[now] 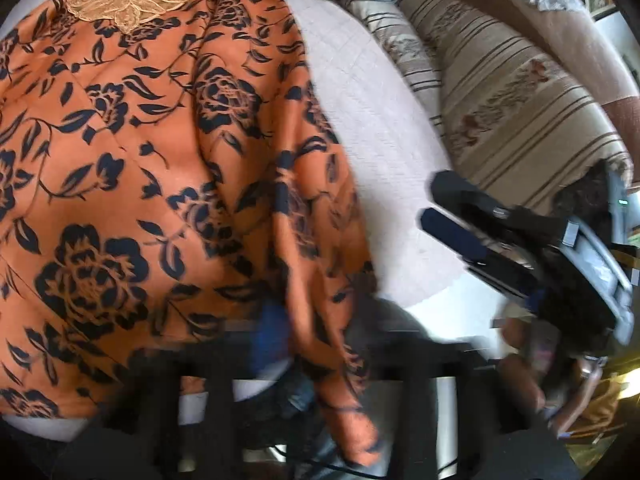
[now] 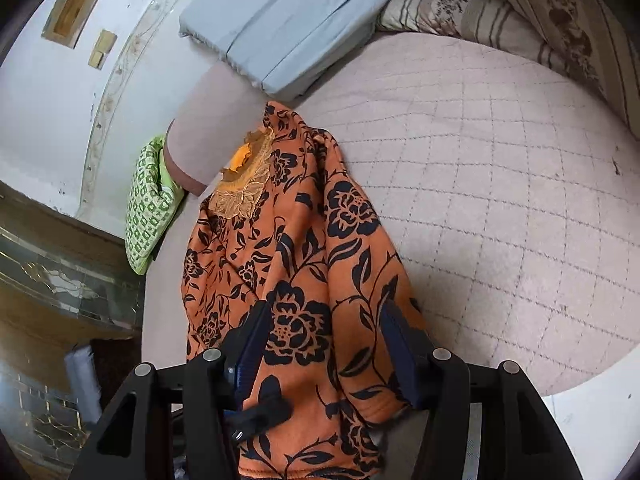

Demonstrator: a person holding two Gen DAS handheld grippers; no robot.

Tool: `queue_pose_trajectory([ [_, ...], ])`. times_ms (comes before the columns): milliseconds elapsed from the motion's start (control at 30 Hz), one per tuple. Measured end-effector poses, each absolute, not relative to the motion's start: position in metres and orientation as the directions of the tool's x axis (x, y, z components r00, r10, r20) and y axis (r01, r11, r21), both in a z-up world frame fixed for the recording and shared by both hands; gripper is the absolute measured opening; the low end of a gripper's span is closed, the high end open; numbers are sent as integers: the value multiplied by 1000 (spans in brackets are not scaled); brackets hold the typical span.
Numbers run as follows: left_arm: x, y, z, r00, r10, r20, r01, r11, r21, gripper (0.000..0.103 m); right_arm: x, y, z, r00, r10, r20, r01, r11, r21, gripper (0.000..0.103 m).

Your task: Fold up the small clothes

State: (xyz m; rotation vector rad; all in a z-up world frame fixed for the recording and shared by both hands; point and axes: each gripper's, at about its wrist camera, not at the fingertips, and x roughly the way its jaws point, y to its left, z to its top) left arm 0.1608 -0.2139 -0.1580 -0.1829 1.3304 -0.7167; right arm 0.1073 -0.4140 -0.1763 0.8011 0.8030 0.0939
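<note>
An orange garment with a black flower print and a lace collar lies spread on the quilted bed cover. My left gripper is blurred at the bottom of the left wrist view, shut on a fold of the garment's near edge, which hangs down between its blue pads. In the right wrist view the garment runs from the collar toward the camera. My right gripper stands wide open over it, pads clear of the cloth. The left wrist view shows that gripper just right of the garment.
A grey-blue folded cushion and striped pillows line the far side of the bed. A green patterned cloth sits at the bed's left edge by the white wall. Bare quilt stretches to the right.
</note>
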Motion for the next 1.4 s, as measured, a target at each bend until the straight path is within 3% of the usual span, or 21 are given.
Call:
queue_pose_trajectory([
  [233, 161, -115, -115, 196, -700, -687, 298, 710, -638, 2, 114, -405, -172, 704, 384, -597, 195, 705, 682, 55],
  [333, 164, -79, -119, 239, -669, -704, 279, 742, -610, 2, 128, -394, -166, 700, 402, -591, 165, 714, 681, 55],
  [467, 180, -45, -165, 202, -625, -754, 186, 780, -597, 3, 159, -371, -162, 673, 442, -593, 119, 726, 677, 55],
  [600, 190, -26, -190, 184, -639, -747, 137, 769, -624, 3, 211, -344, -152, 638, 506, -581, 58, 720, 692, 55],
  [967, 195, -4, -212, 171, -706, -687, 140, 708, -692, 3, 397, -287, -162, 507, 389, -769, 118, 853, 509, 51],
  [1067, 196, 1, -205, 186, -700, -690, 159, 714, -682, 3, 432, -277, -173, 499, 280, -820, 150, 904, 400, 42],
  [1167, 197, 9, -188, 206, -734, -648, 173, 679, -714, 2, 455, -277, -183, 463, 199, -864, 197, 927, 319, 5],
  [1267, 200, 26, -167, 278, -717, -639, 199, 694, -692, 2, 452, -273, -165, 511, 182, -840, 180, 933, 311, 1],
  [1400, 223, 38, -188, 263, -639, -723, 123, 766, -632, 3, 455, -261, -145, 577, 262, -774, 89, 921, 379, 1],
])
